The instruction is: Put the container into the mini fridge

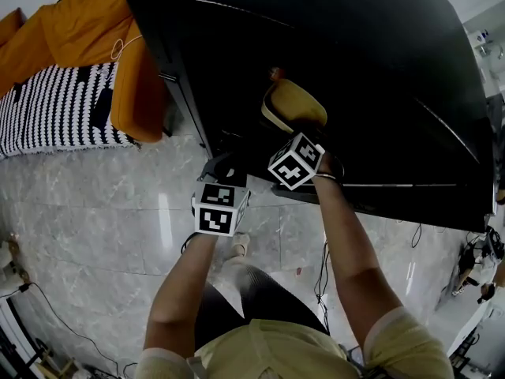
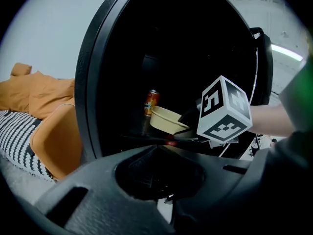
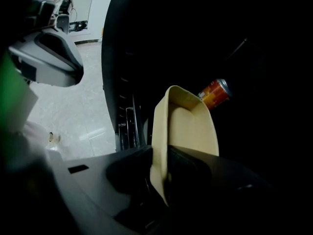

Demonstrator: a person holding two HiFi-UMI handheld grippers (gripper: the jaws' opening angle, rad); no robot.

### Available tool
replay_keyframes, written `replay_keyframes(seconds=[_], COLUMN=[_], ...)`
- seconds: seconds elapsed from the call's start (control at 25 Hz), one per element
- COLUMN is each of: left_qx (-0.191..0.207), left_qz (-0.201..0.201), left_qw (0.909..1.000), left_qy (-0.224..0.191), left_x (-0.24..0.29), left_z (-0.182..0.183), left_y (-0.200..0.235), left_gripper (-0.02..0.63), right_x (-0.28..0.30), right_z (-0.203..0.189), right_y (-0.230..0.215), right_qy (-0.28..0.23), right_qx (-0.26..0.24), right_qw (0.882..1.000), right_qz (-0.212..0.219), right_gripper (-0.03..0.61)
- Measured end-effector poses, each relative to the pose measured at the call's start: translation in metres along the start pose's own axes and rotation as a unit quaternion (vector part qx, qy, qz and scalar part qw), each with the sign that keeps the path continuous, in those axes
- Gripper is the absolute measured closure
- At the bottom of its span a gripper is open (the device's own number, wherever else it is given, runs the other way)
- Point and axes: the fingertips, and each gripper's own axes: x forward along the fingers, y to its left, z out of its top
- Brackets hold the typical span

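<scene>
A black mini fridge (image 1: 371, 61) stands open in front of me, its inside dark. My right gripper (image 1: 286, 133) is shut on the wall of a beige container (image 1: 293, 105), held tilted at the fridge opening. In the right gripper view the container (image 3: 188, 126) stands on edge between the jaws of the right gripper (image 3: 159, 153). An orange drinks can (image 3: 215, 93) lies deeper inside, just behind the container (image 2: 166, 119). My left gripper (image 1: 225, 170) hangs lower and to the left, outside the fridge. Its jaws meet with nothing between them (image 2: 156, 150).
An orange sofa (image 1: 79, 22) with a black-and-white striped cover (image 1: 47, 109) stands left of the fridge. The fridge door's wire shelves (image 3: 128, 126) show at the opening's left side. Cables (image 1: 323, 267) lie on the marble floor near my feet.
</scene>
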Motion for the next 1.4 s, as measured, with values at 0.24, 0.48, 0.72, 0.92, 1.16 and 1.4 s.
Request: replay_keyframes(seconds=[0.24, 0.48, 0.72, 0.92, 1.16, 1.4], left_qx=[0.000, 0.007, 0.002, -0.001, 0.000, 0.008], left_qz=[0.009, 0.005, -0.001, -0.014, -0.014, -0.017], left_qw=[0.9999, 0.9997, 0.9996, 0.9994, 0.9988, 0.9980], left_qy=[-0.009, -0.022, -0.027, -0.033, -0.047, -0.060], left_x=[0.003, 0.000, -0.006, -0.019, -0.043, -0.069], left_z=[0.002, 0.007, 0.011, 0.017, 0.022, 0.033], left_y=[0.005, 0.001, 0.000, -0.002, 0.001, 0.003], left_gripper=[0.591, 0.591, 0.591, 0.591, 0.591, 0.591], right_x=[-0.002, -0.010, -0.027, -0.052, -0.084, -0.114], right_z=[-0.001, 0.002, 0.007, 0.010, 0.018, 0.027], right_y=[0.000, 0.003, 0.006, 0.002, 0.009, 0.015], right_qy=[-0.015, -0.032, -0.038, -0.046, -0.073, -0.098], right_qx=[0.007, 0.011, 0.019, 0.042, 0.092, 0.135], right_qw=[1.000, 0.999, 0.998, 0.996, 0.988, 0.978], right_qz=[-0.004, -0.016, -0.037, -0.065, -0.099, -0.125], right_gripper=[0.471, 0.443, 0.443, 0.443, 0.460, 0.481])
